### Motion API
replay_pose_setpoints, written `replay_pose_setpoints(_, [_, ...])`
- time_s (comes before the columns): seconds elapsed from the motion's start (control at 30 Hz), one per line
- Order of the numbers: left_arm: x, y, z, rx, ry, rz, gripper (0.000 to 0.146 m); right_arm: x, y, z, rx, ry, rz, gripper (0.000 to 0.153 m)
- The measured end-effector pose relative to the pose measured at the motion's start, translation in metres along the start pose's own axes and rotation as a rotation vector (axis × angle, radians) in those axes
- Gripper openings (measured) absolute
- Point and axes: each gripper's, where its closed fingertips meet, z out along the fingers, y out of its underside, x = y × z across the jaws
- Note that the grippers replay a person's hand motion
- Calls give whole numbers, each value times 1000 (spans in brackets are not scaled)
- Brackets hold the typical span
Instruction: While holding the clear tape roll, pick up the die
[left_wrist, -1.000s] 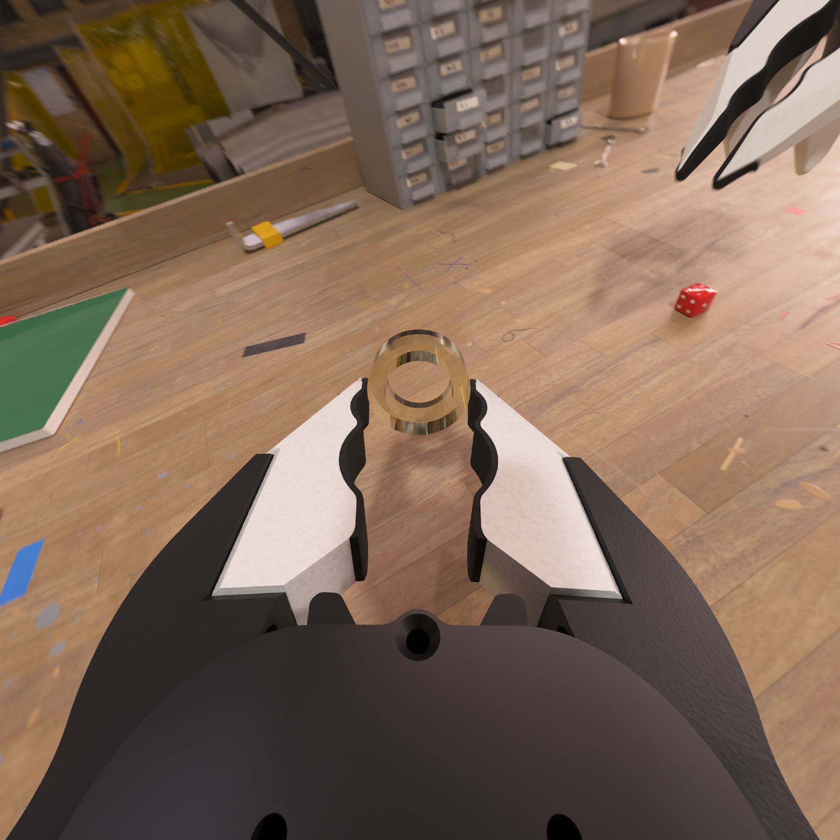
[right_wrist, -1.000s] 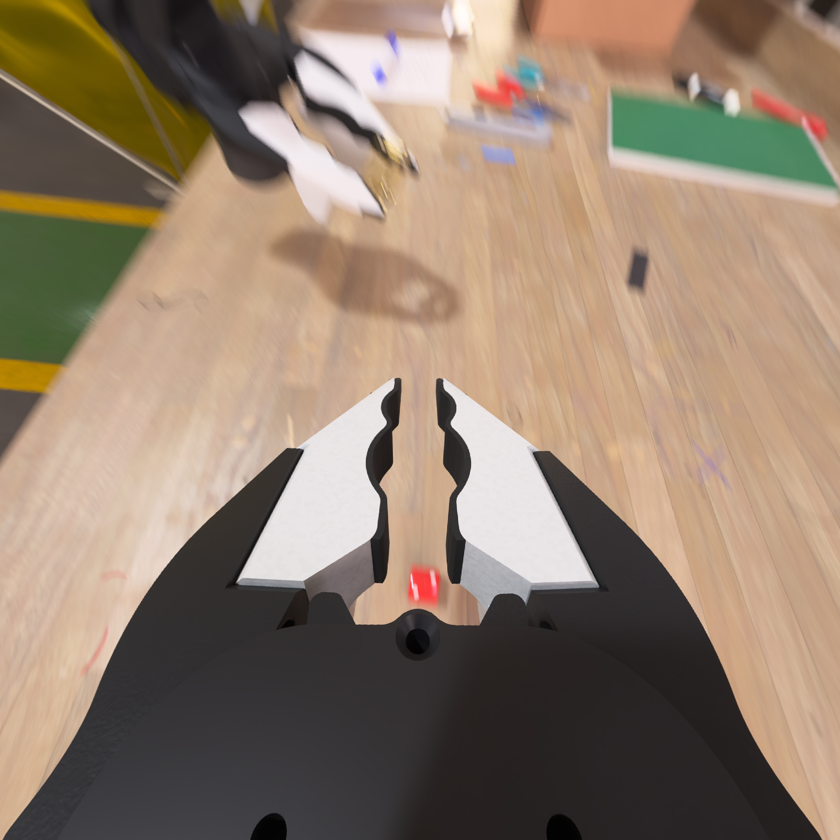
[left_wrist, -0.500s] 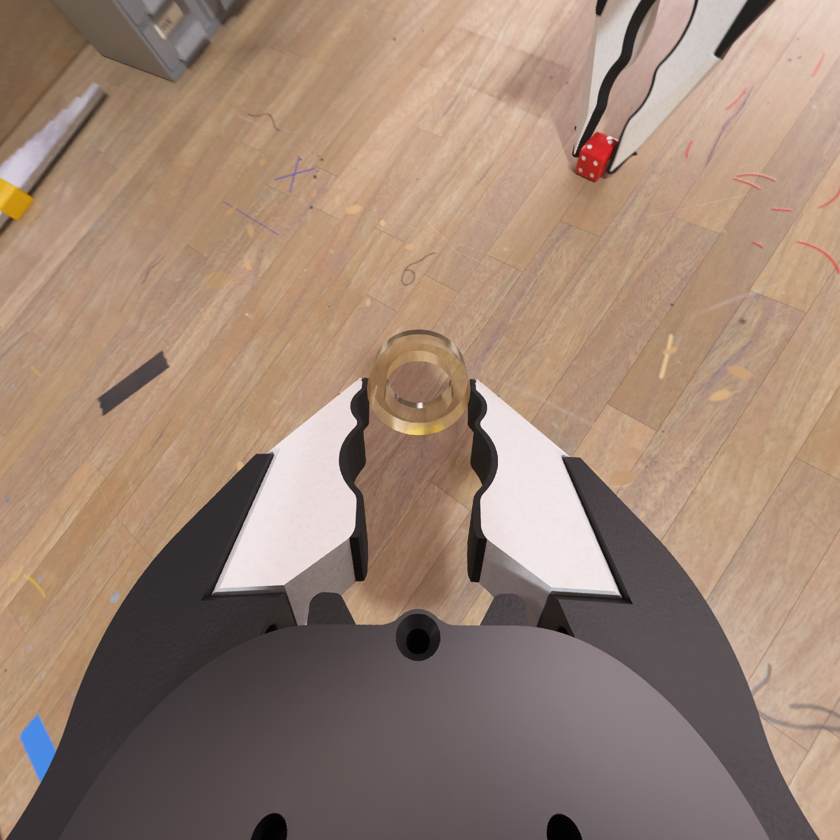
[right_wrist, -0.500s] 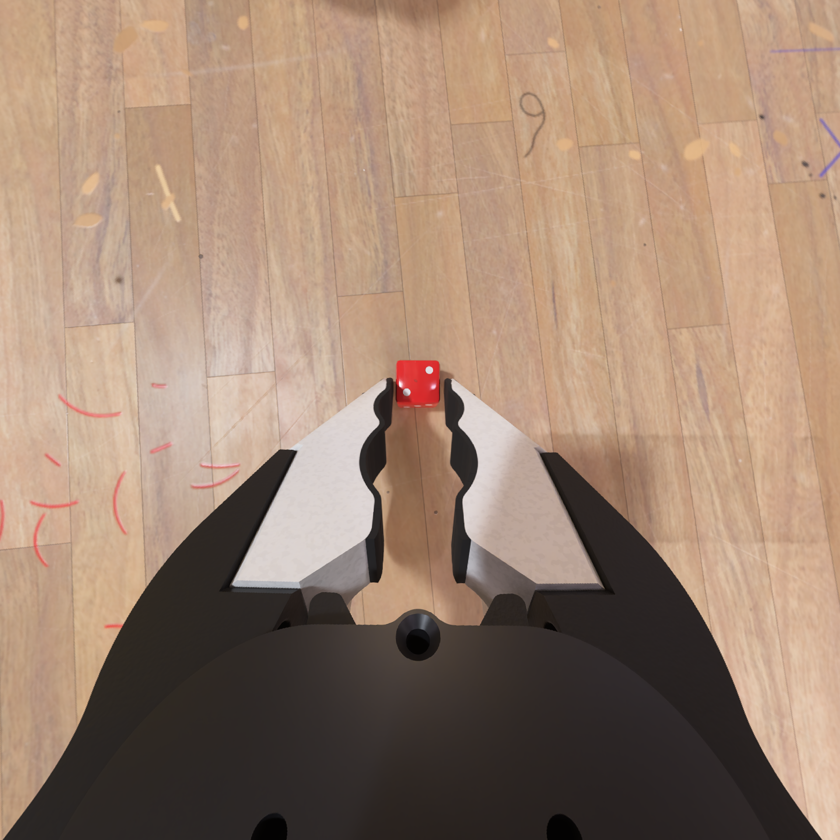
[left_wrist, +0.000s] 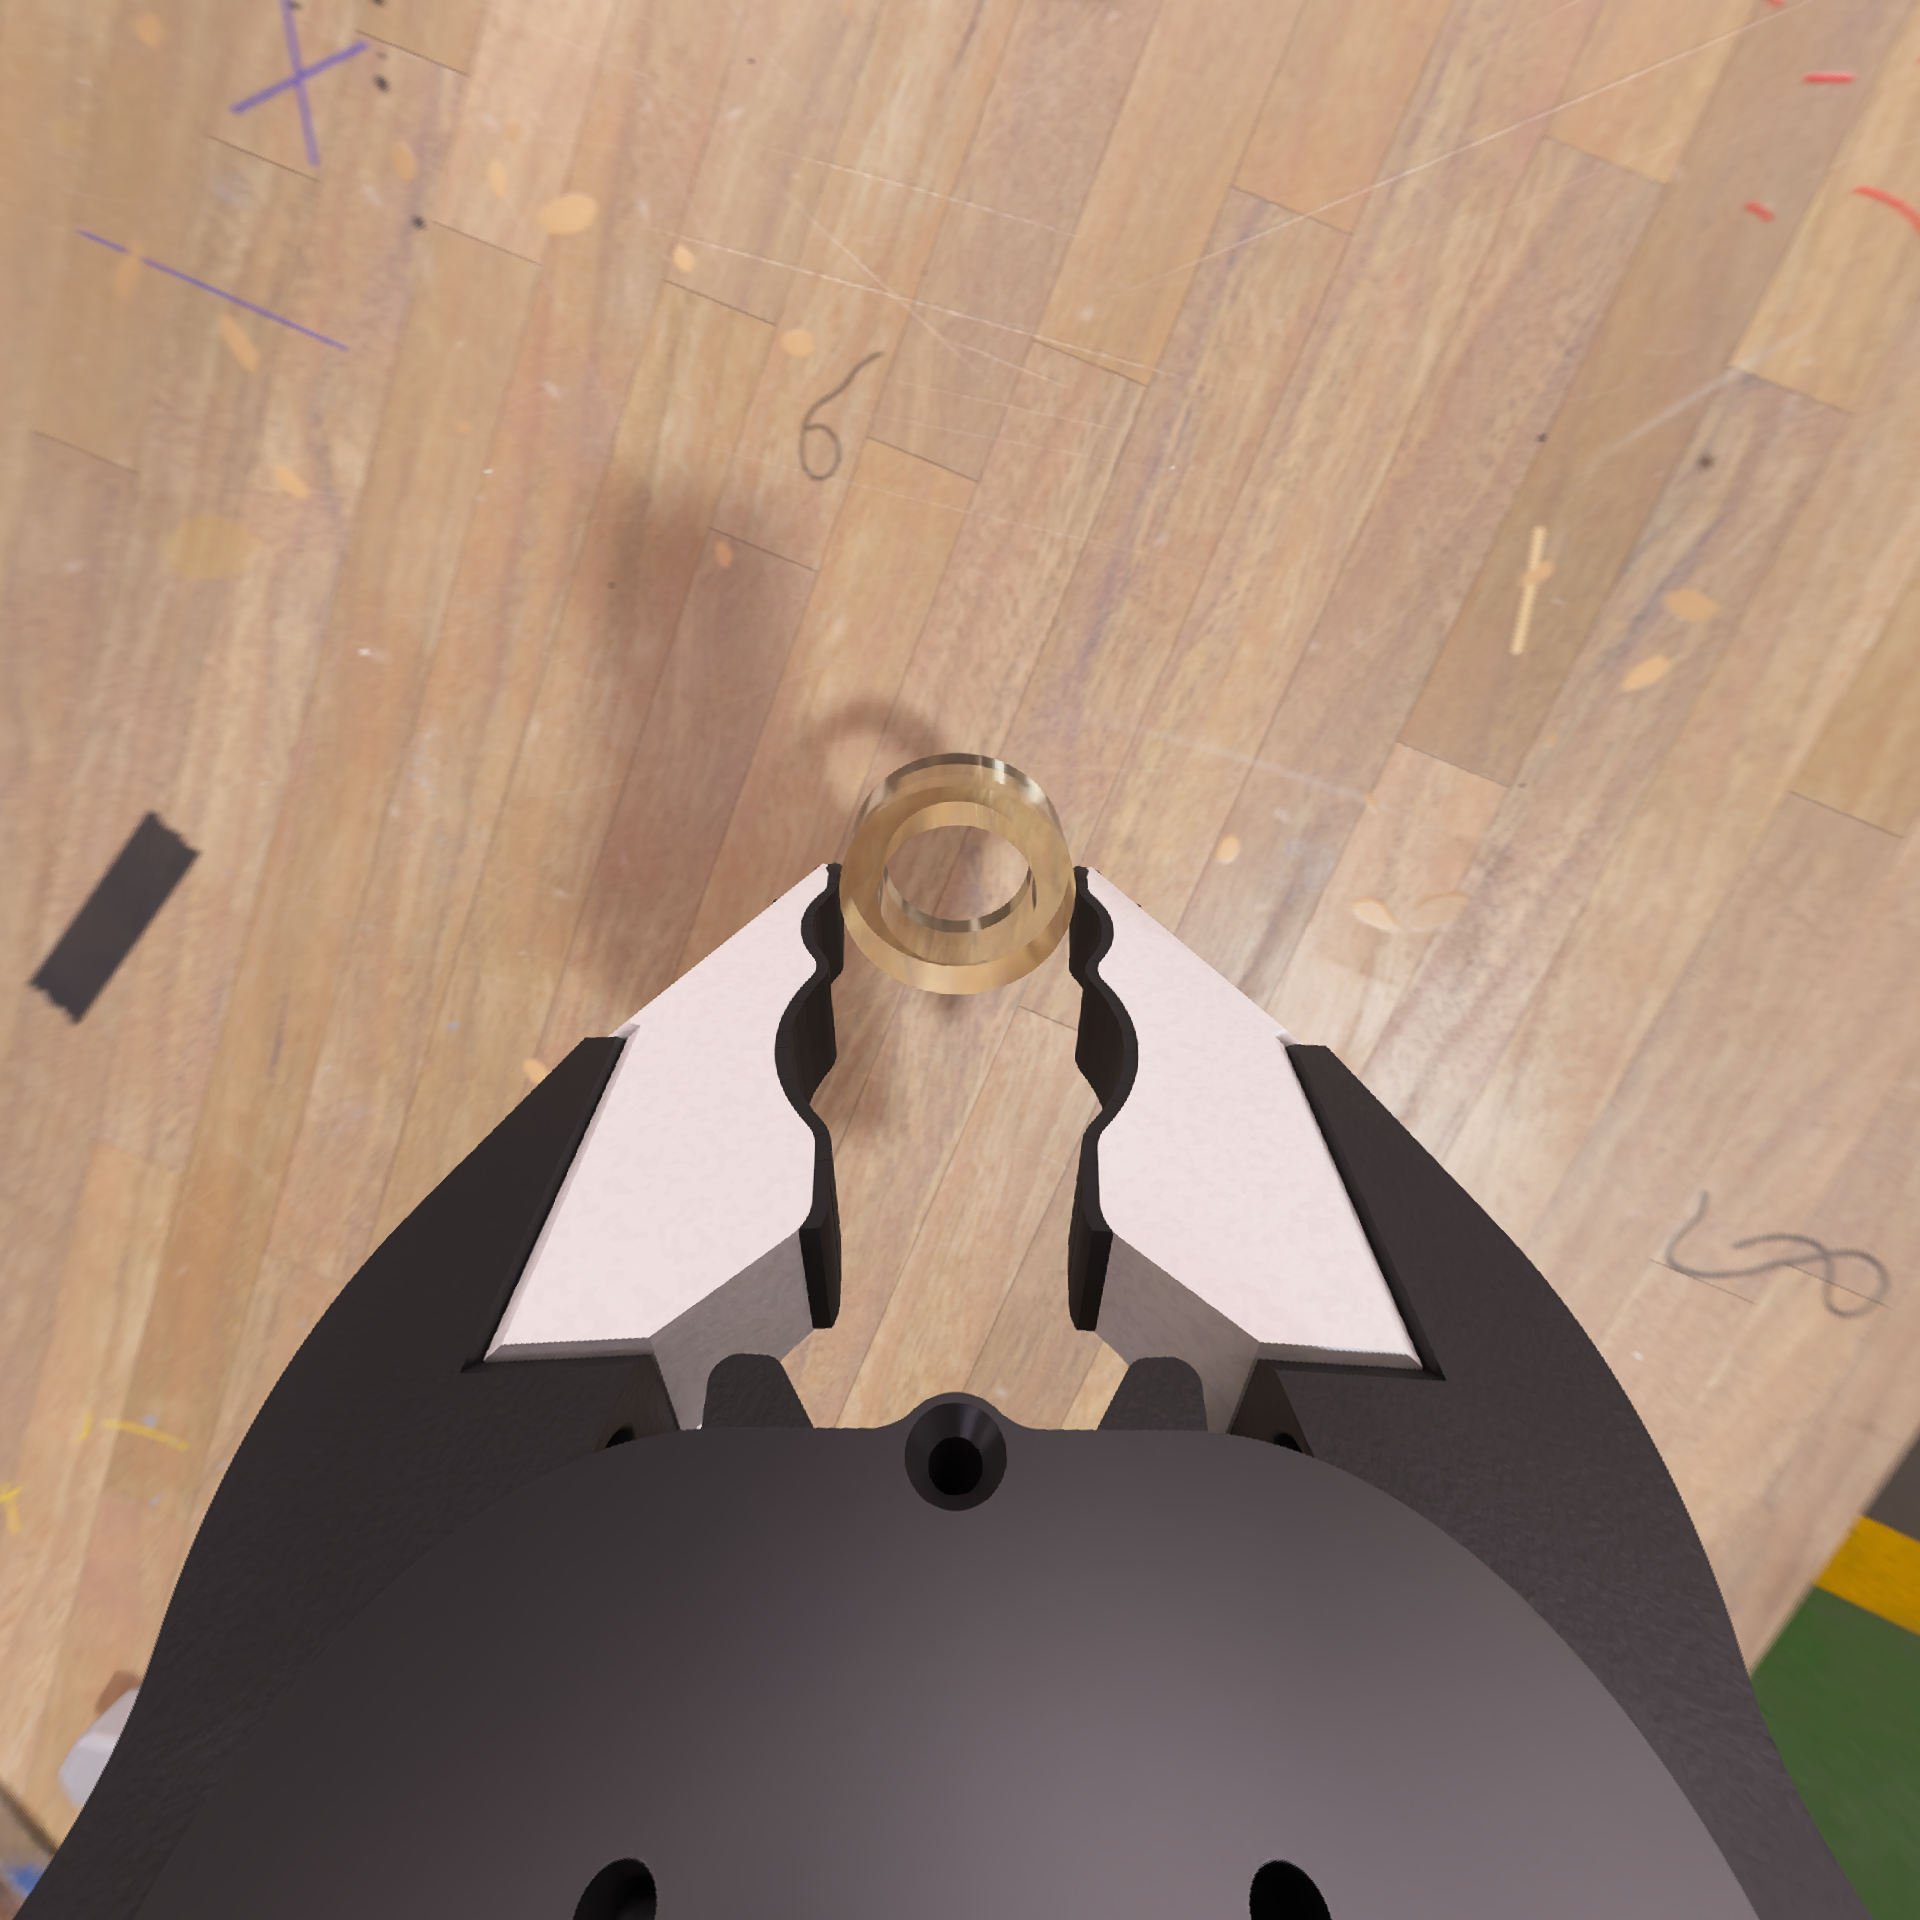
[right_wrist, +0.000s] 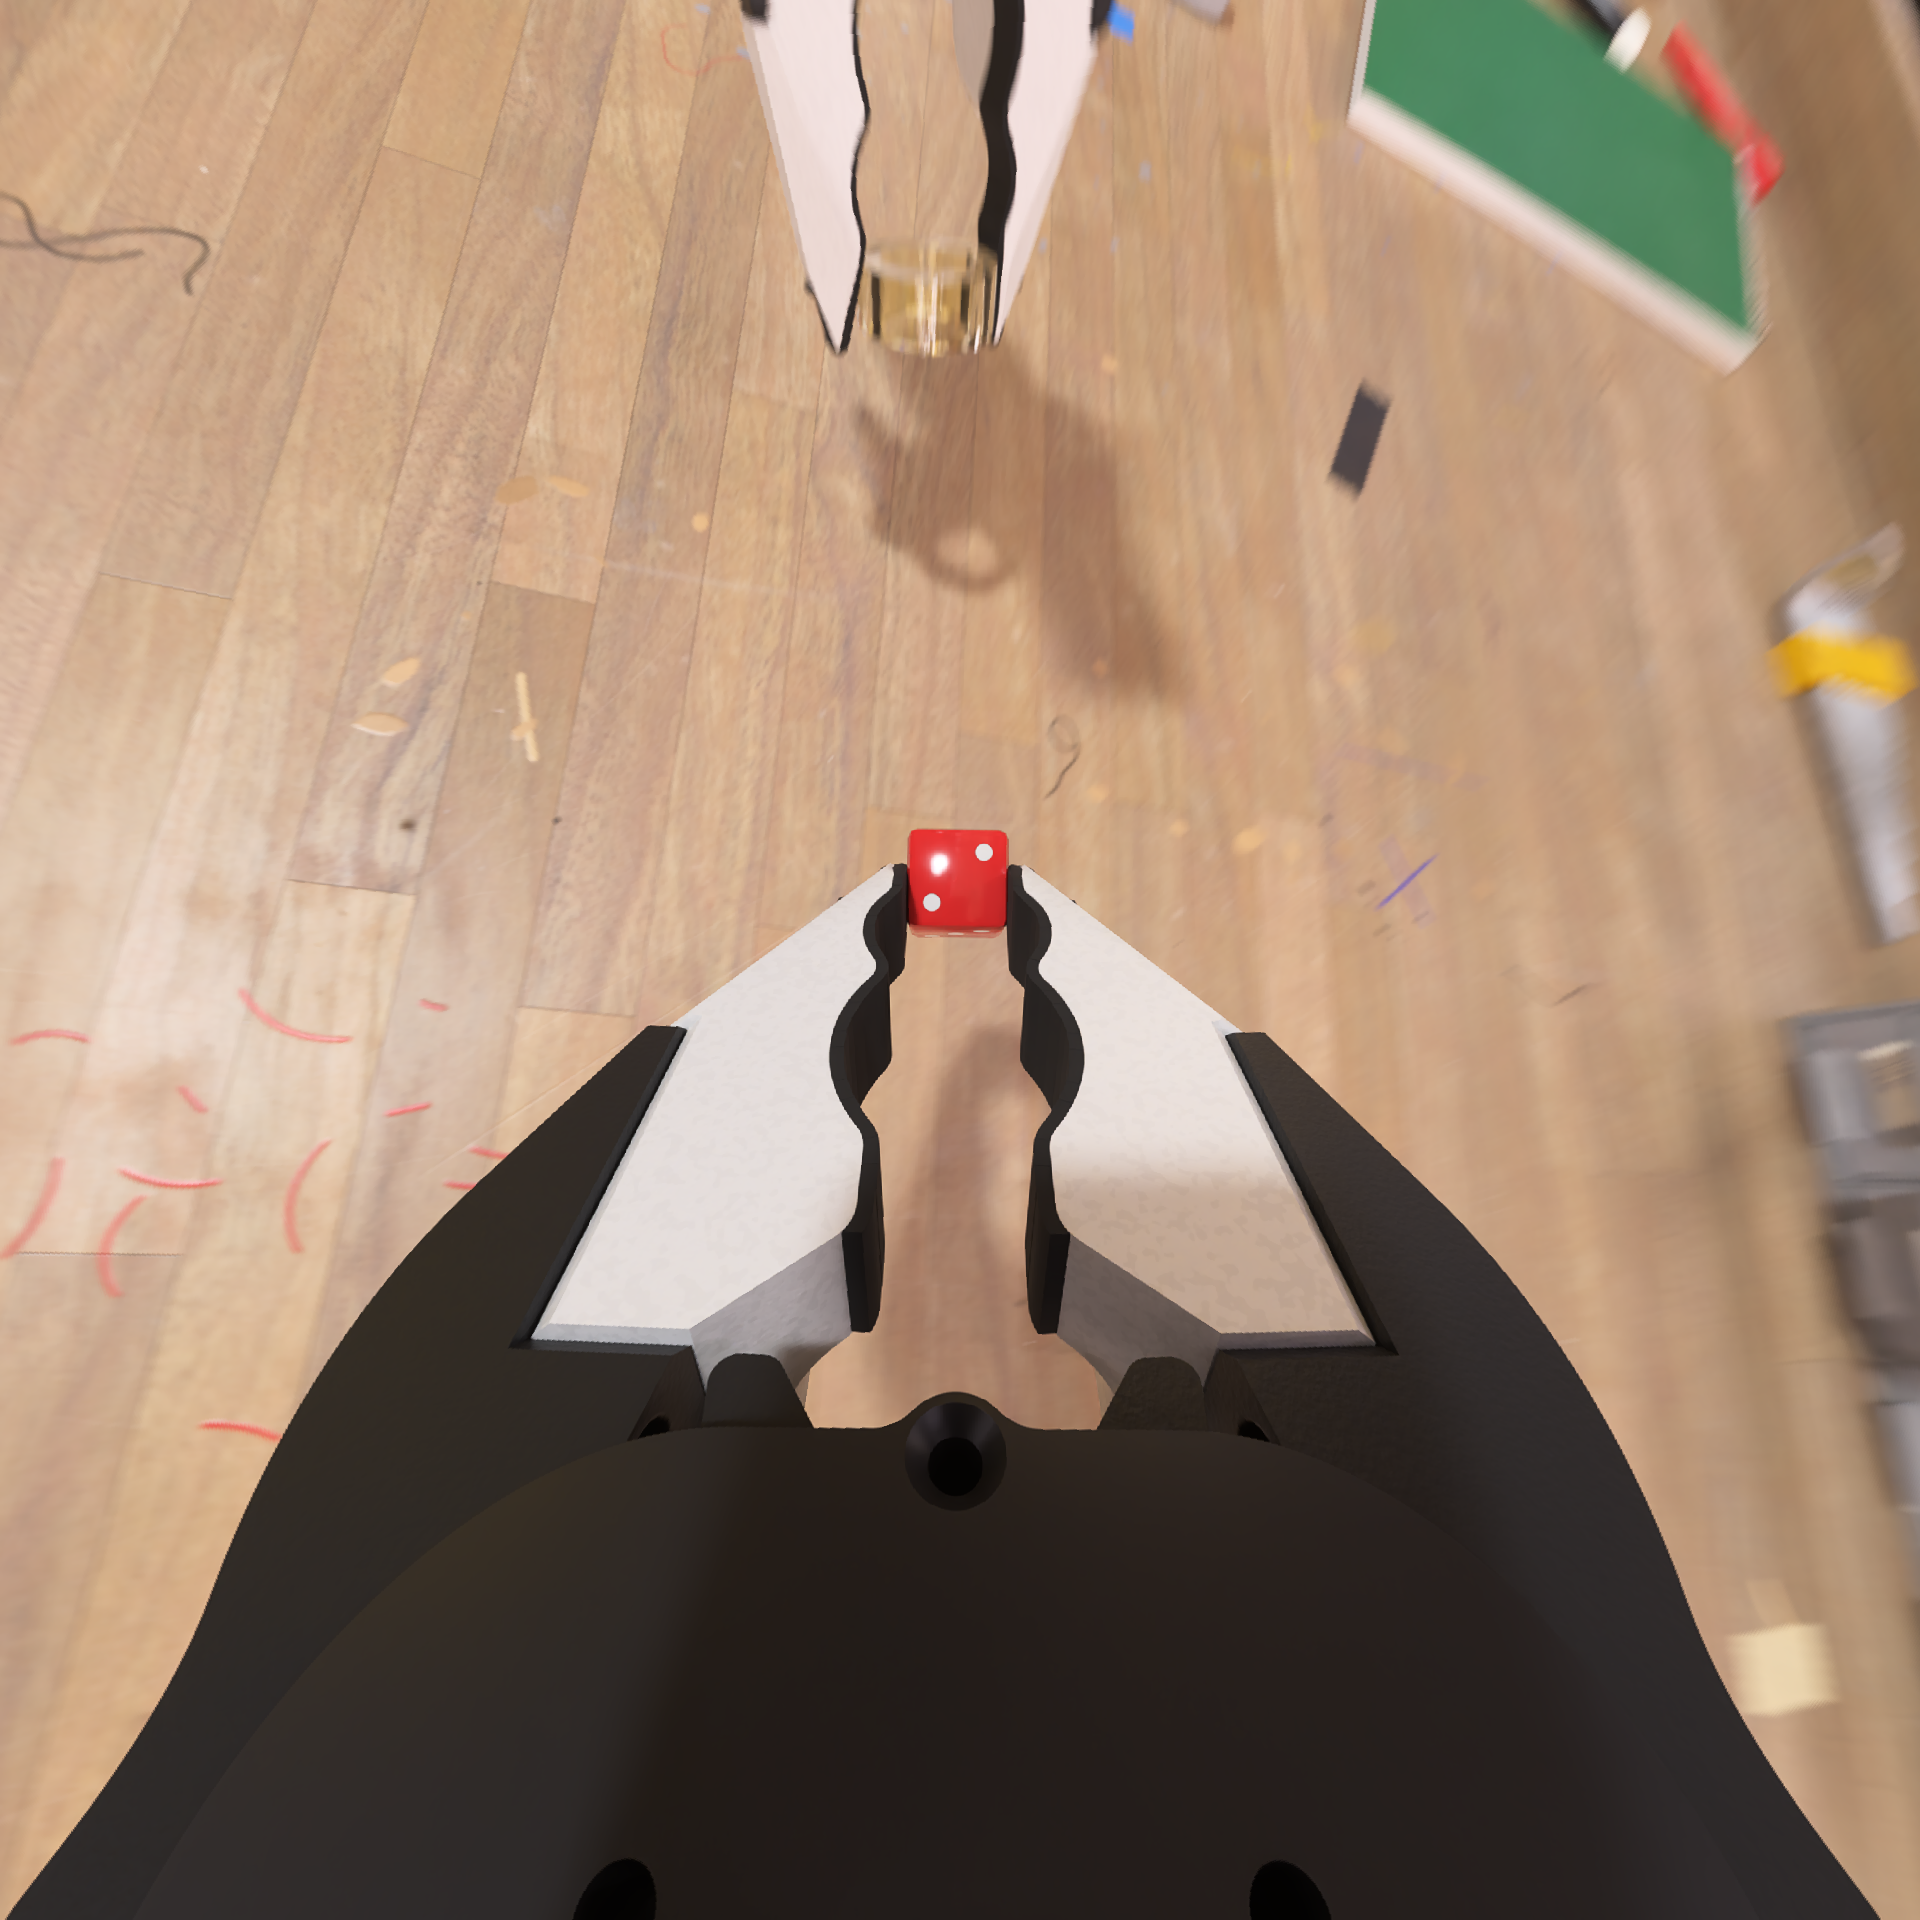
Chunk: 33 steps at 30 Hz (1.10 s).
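My left gripper (left_wrist: 956, 894) is shut on the clear, amber-tinted tape roll (left_wrist: 956, 940) and holds it above the wooden floor (left_wrist: 1247, 520), where its ring shadow falls. My right gripper (right_wrist: 956, 883) is shut on the red die (right_wrist: 957, 878), which shows white dots and sits between the fingertips, lifted off the floor. In the right wrist view the left gripper (right_wrist: 925, 322) hangs point-down farther off with the tape roll (right_wrist: 925, 296) between its tips. The right gripper and the die are out of the left wrist view.
A green board (right_wrist: 1558, 166) with a red tool (right_wrist: 1714, 114) lies far right. A saw with a yellow band (right_wrist: 1849, 717) and a grey drawer cabinet (right_wrist: 1860, 1143) are at the right edge. A black tape strip (left_wrist: 109, 920) lies on the floor.
My right gripper has closed on the die and lifted it, tilting to look forward. My left gripper has tilted further downward with the tape roll; the right gripper and die have left its view.
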Motion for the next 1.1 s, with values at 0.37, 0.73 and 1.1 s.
replay_pose_setpoints(0.37, [0, 0, 4, -181, 72, 63, 43, 29, -66, 15, -128, 215, -475, 18])
replay_pose_setpoints(0.73, [3, 0, 9, -286, 111, 101, 43, 35, -66, 45, -202, 238, -598, 18])
replay_pose_setpoints(1.1, [2, -6, 14, -305, 116, 122, 43, 29, -68, 61, -179, 207, -609, 18])
